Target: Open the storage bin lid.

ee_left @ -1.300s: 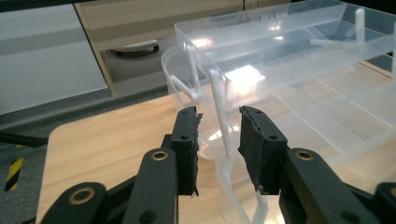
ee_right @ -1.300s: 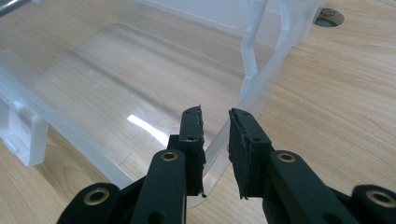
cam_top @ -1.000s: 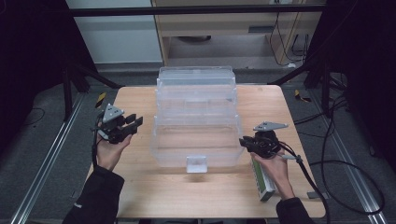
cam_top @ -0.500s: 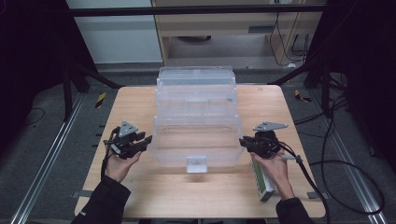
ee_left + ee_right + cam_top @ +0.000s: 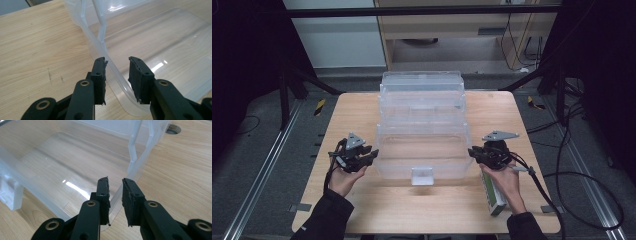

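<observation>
Two hand-held grippers are presented at opposite ends of one clear plastic storage bin (image 5: 422, 150). Left hand-held gripper (image 5: 117, 67): jaws parted, straddling the bin's rim at its left end, one pad outside the wall and one over the interior; no pad is pressed to the plastic. In the high view this left hand-held gripper (image 5: 371, 156) sits just beside the bin's left wall. Right hand-held gripper (image 5: 115, 185): jaws parted more narrowly, the rim edge passing between them at the right end; contact with the pads cannot be confirmed. In the high view the right hand-held gripper (image 5: 473, 153) is level with the bin's right wall.

The bin stands open on the middle of the wooden table (image 5: 352, 112), its near wall carrying a latch (image 5: 422, 176), its hinged lid (image 5: 422, 85) lying open behind it. A green and white box (image 5: 493, 197) lies on the table under the right hand, near the table's front right corner.
</observation>
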The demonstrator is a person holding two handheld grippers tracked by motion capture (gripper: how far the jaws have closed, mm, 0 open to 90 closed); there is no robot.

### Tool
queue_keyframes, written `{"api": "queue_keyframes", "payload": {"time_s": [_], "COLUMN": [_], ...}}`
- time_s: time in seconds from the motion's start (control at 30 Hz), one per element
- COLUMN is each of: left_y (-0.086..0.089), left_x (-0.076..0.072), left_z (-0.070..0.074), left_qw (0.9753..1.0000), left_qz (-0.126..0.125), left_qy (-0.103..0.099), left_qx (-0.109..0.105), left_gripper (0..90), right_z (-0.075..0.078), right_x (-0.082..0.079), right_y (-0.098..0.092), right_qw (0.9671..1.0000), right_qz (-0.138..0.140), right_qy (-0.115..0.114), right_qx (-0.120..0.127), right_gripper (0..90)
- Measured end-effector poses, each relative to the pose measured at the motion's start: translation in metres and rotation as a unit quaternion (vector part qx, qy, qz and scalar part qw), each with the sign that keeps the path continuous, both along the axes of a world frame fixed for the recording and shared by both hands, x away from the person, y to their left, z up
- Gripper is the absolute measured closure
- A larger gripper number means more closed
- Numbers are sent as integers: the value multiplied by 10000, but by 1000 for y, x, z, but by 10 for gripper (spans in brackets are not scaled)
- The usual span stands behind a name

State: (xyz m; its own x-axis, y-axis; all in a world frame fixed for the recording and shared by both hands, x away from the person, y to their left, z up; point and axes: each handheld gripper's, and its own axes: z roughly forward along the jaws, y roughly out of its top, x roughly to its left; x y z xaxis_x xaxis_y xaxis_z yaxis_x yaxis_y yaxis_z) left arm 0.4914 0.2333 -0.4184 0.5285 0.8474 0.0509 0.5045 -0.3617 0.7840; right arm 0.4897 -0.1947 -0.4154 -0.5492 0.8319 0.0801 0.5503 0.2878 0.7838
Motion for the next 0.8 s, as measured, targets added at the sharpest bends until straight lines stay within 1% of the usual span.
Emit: {"api": "queue_keyframes", "payload": {"time_s": [0.03, 0.07, 0.1, 0.2, 0.33, 0.5, 0.57, 0.63, 0.73, 0.8], "left_y": [0, 0, -1, -2, -2, -2, -2, -2, -1, -1], "left_x": [0, 0, 0, -1, -1, -1, -2, -2, -1, -1], "left_z": [0, 0, -1, -2, -2, -1, -1, -1, -2, -2], "left_qw": [10000, 10000, 10000, 10000, 10000, 10000, 10000, 10000, 10000, 10000], "left_qz": [6, -13, -10, -23, -26, -38, -44, -47, -66, -67], "left_qy": [3, 26, 6, -4, -6, -1, -6, -8, 6, 1], "left_qx": [-19, 36, 11, 56, 20, 26, 31, 29, -8, 9], "left_gripper": [655, 655, 656, 656, 654, 654, 654, 654, 650, 648], "right_z": [0, 0, 0, 1, 3, 13, 18, 22, 27, 30], "right_x": [0, 0, 0, 1, 0, -3, -5, -7, -9, -12], "right_y": [0, 1, 1, 0, -1, -9, -13, -16, -22, -24], "right_qw": [10000, 10000, 10000, 10000, 10000, 9999, 9997, 9997, 9997, 9997], "right_qz": [-1, -11, -27, -27, -39, -91, -118, -148, -163, -191], "right_qy": [4, 14, 23, 73, 17, -75, -149, -164, -152, -150], "right_qx": [-6, -5, 16, 45, 3, 95, 120, 136, 95, 91], "right_gripper": [759, 759, 759, 753, 735, 706, 692, 664, 615, 593]}}
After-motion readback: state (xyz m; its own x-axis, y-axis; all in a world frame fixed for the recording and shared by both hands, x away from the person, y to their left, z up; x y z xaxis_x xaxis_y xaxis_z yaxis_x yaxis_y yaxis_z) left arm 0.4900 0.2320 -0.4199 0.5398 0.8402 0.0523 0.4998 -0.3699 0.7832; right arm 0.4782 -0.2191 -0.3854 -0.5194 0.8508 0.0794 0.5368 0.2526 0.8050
